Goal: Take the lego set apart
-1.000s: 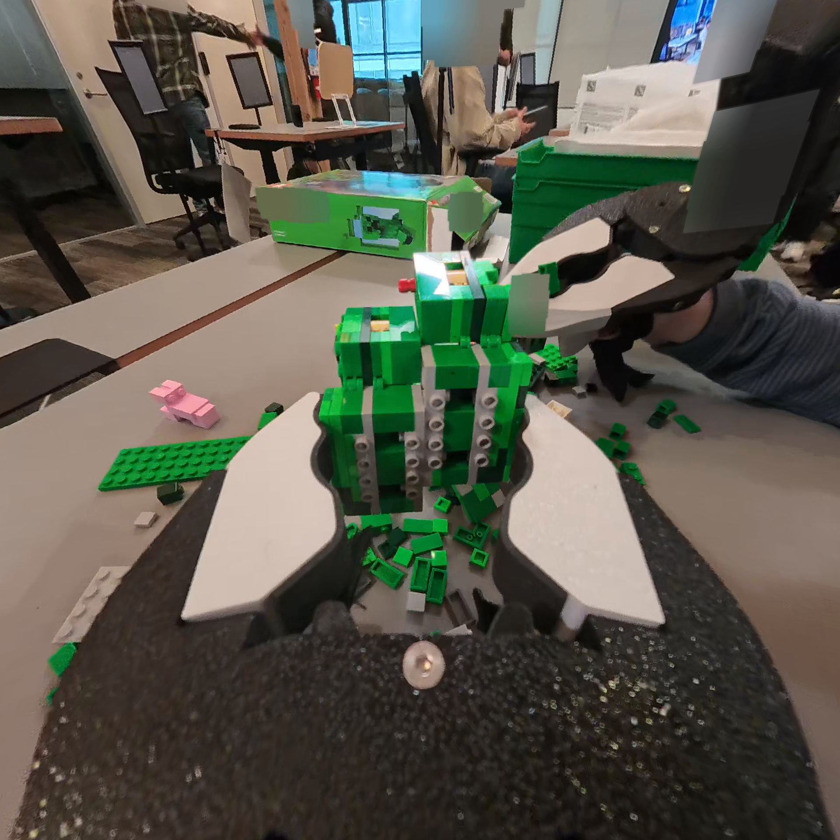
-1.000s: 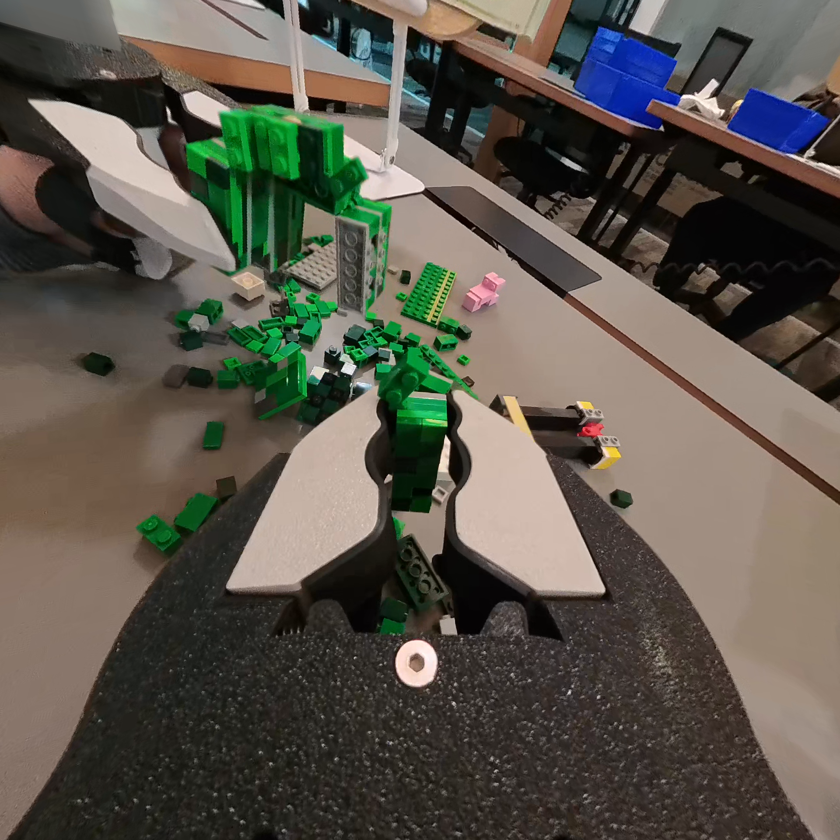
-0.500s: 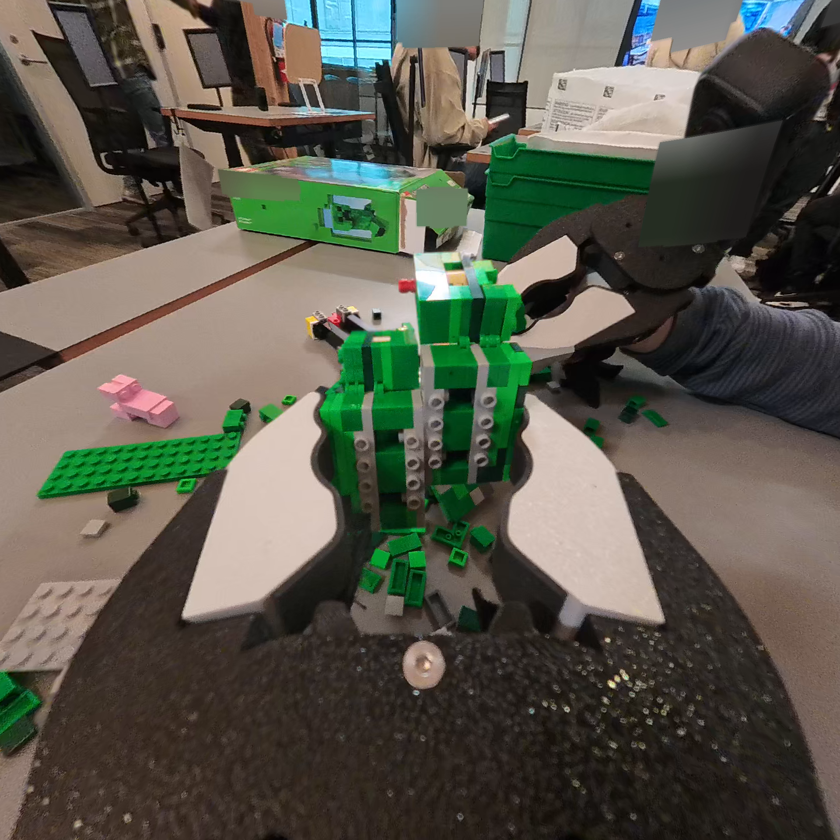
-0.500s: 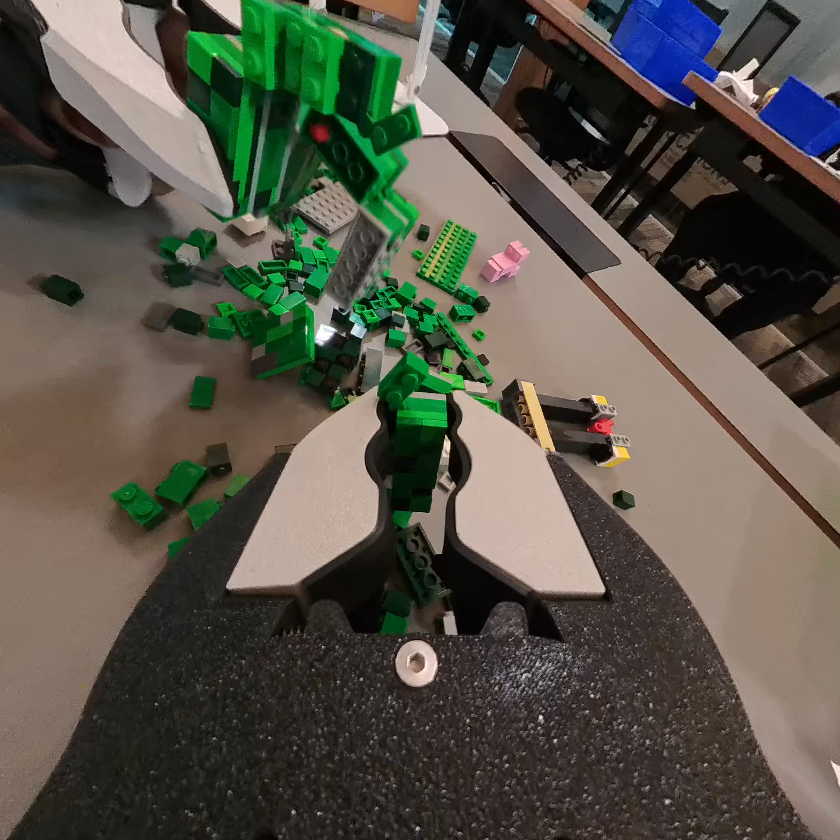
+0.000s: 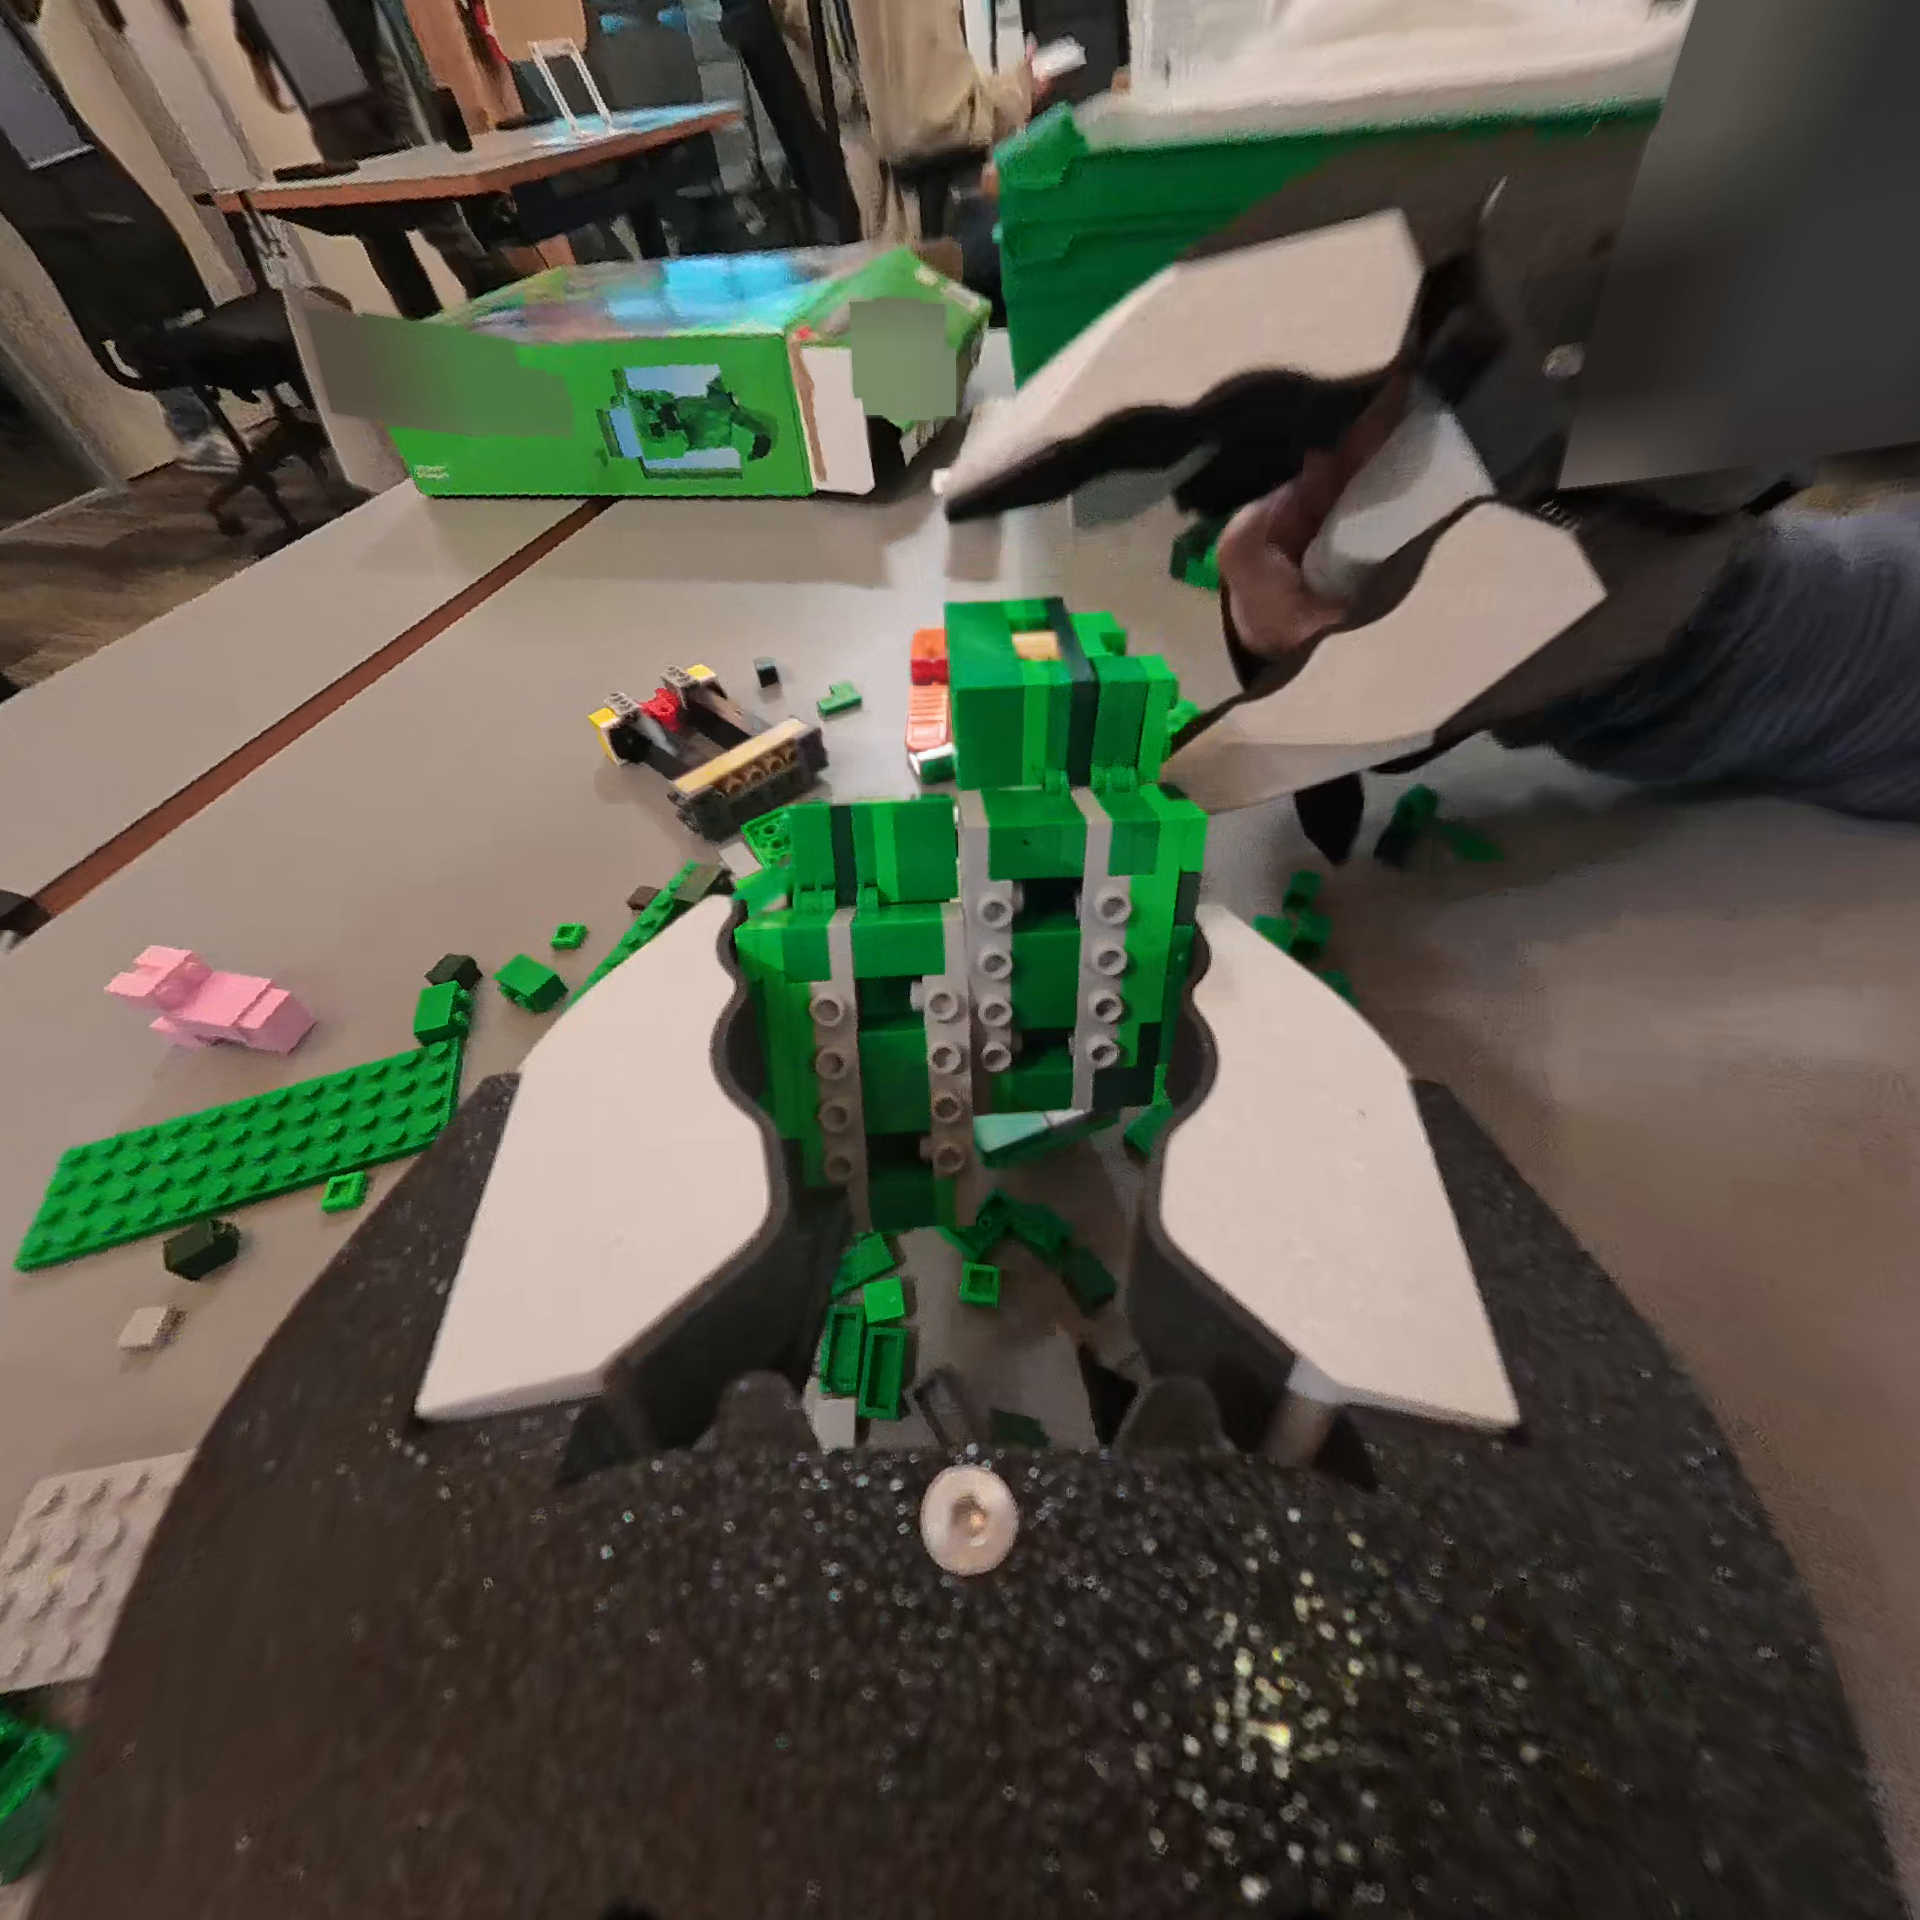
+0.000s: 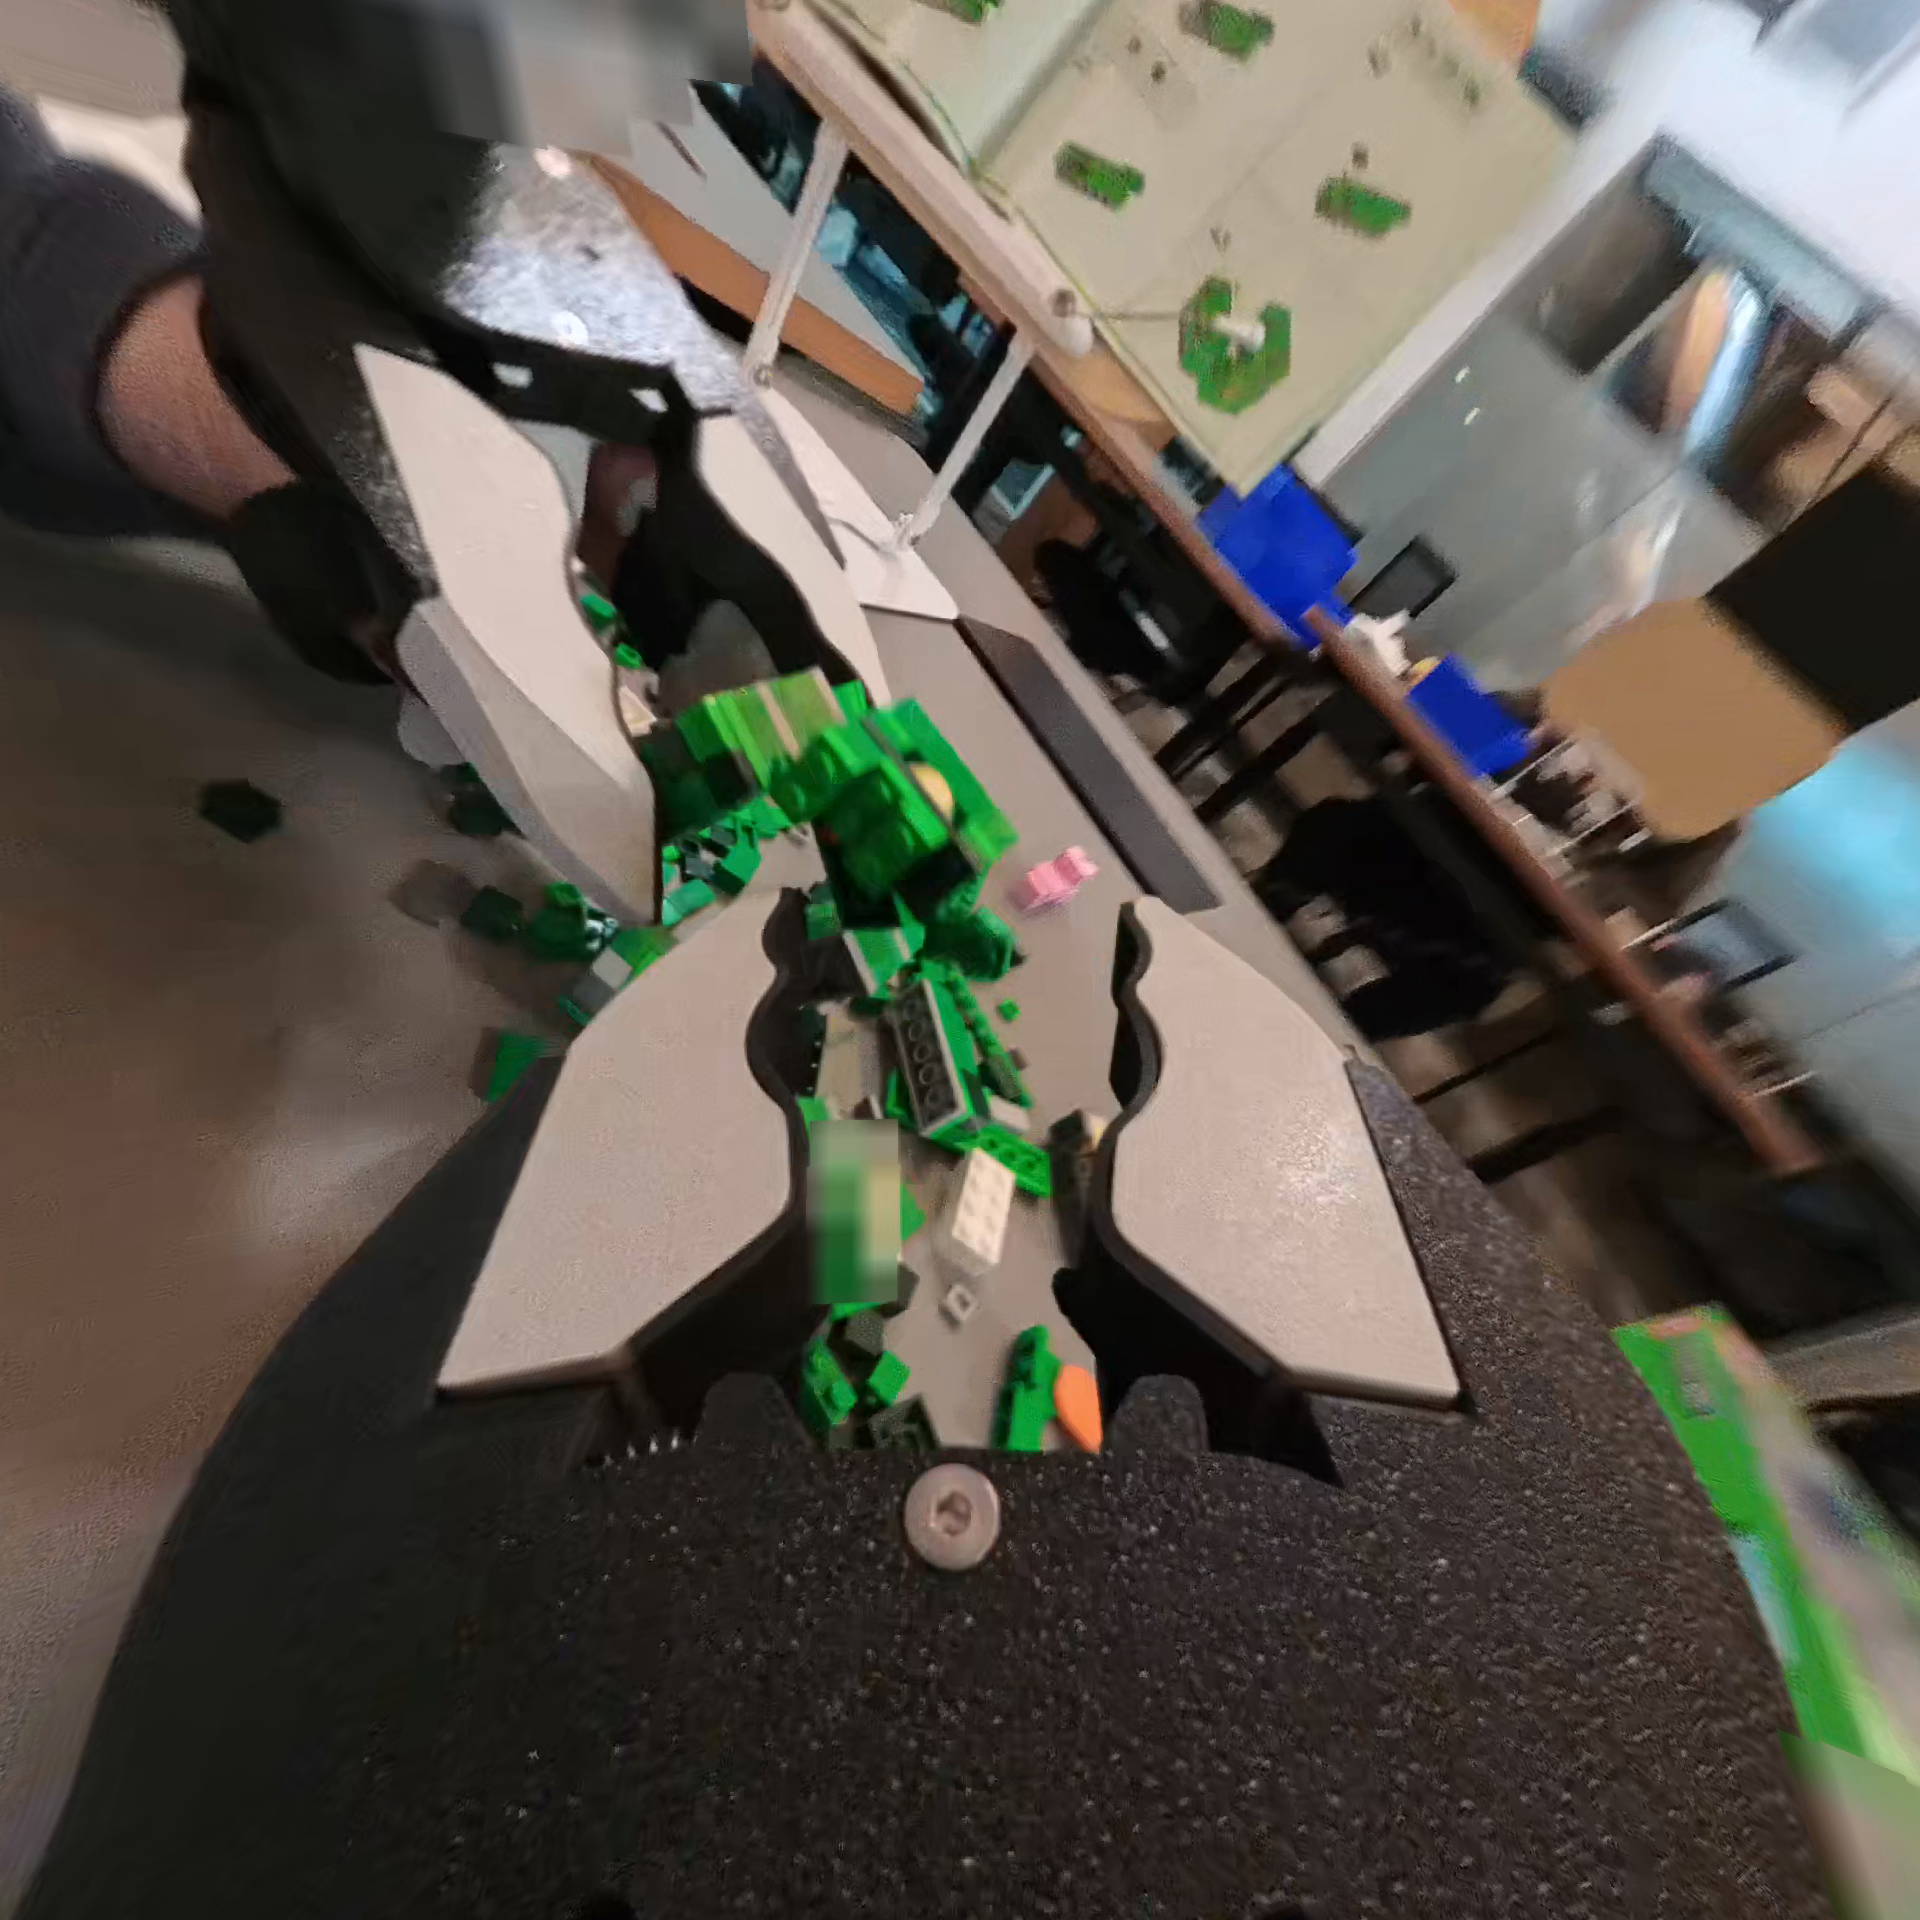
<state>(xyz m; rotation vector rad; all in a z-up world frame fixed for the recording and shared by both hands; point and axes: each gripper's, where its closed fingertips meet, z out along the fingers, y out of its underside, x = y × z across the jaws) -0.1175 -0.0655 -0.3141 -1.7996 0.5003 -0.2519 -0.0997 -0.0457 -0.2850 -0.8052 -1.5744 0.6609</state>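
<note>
The green lego model [image 5: 966, 966], with grey studded strips down its front, stands over the table, and my left gripper [image 5: 961, 935] is shut on its body. A square green head block [image 5: 1049, 707] sits on top. My right gripper [image 5: 1060, 634] reaches in from the upper right, open, with its lower finger [image 5: 1382, 675] next to the head block. In the blurred right wrist view, my right gripper [image 6: 951, 914] is open with nothing clamped, above loose green bricks [image 6: 935, 1049]. The model [image 6: 831, 779] and the left gripper's finger [image 6: 520, 644] lie just ahead.
On the grey table [image 5: 312, 707] lie a pink pig [image 5: 208, 1003], a long green plate [image 5: 239, 1153], a black and yellow assembly [image 5: 717, 748], an orange piece [image 5: 930, 707] and a grey plate [image 5: 62, 1558]. A green box [image 5: 665, 384] and a green crate [image 5: 1091, 208] stand behind.
My right gripper has opened and no longer holds the small green stack. It has swung up close to the model's head. My left gripper keeps its grip and has tilted downward.
</note>
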